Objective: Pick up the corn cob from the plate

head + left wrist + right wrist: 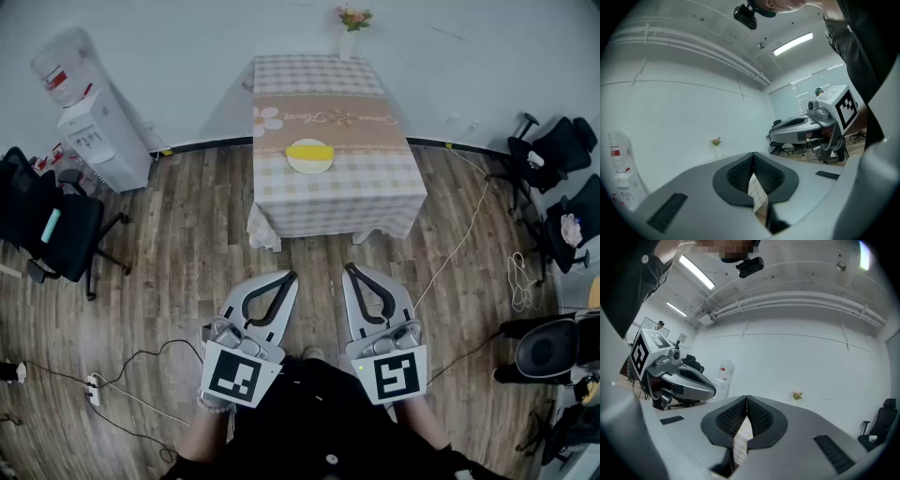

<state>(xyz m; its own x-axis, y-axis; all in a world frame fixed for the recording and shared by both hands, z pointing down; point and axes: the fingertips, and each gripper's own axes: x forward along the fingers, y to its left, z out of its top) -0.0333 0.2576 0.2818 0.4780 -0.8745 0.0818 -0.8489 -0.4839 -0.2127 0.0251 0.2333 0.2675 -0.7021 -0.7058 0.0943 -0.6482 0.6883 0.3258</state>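
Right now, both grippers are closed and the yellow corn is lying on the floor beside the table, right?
No. The left gripper and right gripper are closed, but the corn cob lies on the plate on the table, not on the floor. The head view shows it.

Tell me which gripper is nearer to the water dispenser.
Left. The water dispenser stands at the far left; the left gripper is on that side, the right gripper farther right, beyond it.
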